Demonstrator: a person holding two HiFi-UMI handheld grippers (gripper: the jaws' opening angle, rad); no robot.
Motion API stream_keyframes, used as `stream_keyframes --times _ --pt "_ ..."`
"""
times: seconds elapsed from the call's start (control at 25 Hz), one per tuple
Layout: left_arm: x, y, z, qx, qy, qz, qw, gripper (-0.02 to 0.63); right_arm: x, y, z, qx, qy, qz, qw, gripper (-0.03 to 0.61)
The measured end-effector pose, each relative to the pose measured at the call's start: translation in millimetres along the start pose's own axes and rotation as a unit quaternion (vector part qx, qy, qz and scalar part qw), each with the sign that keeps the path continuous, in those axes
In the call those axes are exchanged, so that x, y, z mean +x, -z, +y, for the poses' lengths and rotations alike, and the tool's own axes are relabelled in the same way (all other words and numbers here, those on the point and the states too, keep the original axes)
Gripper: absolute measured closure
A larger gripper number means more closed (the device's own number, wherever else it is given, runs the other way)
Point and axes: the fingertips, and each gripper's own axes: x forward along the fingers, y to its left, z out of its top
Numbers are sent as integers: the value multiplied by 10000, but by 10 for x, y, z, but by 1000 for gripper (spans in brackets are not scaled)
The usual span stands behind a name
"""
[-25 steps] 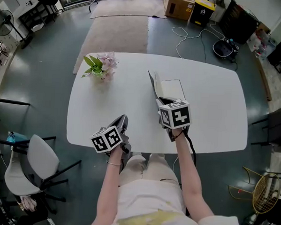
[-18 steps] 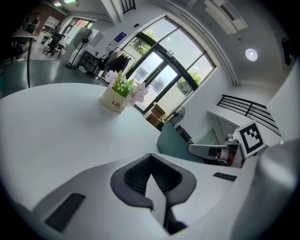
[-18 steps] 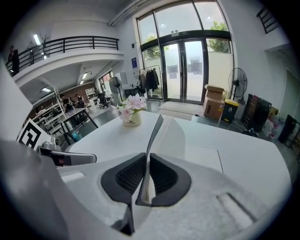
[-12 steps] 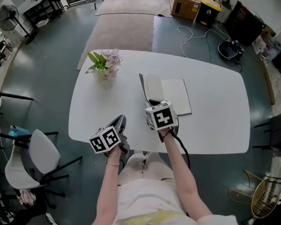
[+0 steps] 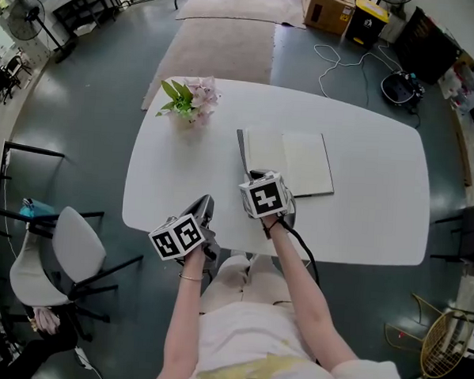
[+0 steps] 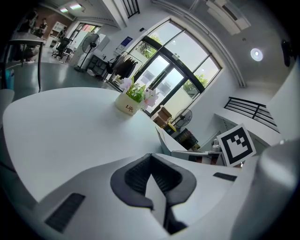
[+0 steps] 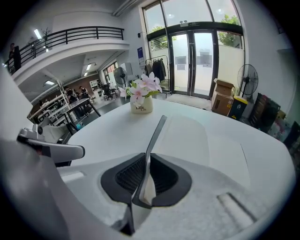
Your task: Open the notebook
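Note:
The notebook point(image 5: 302, 163) lies on the white table point(image 5: 362, 215) with its white pages showing. Its dark cover point(image 5: 241, 149) stands nearly upright along the left side. My right gripper point(image 5: 252, 178) is shut on the near edge of that cover; in the right gripper view the cover point(image 7: 154, 140) runs up from between the pads point(image 7: 126, 176), with the pages point(image 7: 192, 140) to its right. My left gripper point(image 5: 207, 201) hangs over the table's near edge, left of the notebook, shut with nothing in it point(image 6: 151, 161). It sees the raised cover point(image 6: 164, 139).
A pot of pink flowers point(image 5: 190, 103) stands at the table's far left, also in view as the flower pot point(image 7: 141, 105). A white chair point(image 5: 71, 255) sits left of the person. A rug point(image 5: 220, 49) and cables point(image 5: 339, 63) lie on the floor beyond the table.
My right gripper has drawn the cover toward the near left and lower, swinging it further open, so the right-hand pages now lie uncovered. The left gripper has hardly shifted.

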Motion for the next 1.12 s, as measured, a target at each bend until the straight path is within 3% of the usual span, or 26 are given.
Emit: stream_keyframes --times 1.12 --pt "-107 -45 296 -147 -13 -3 9999 615 529 238 251 -41 293 340 9990 545"
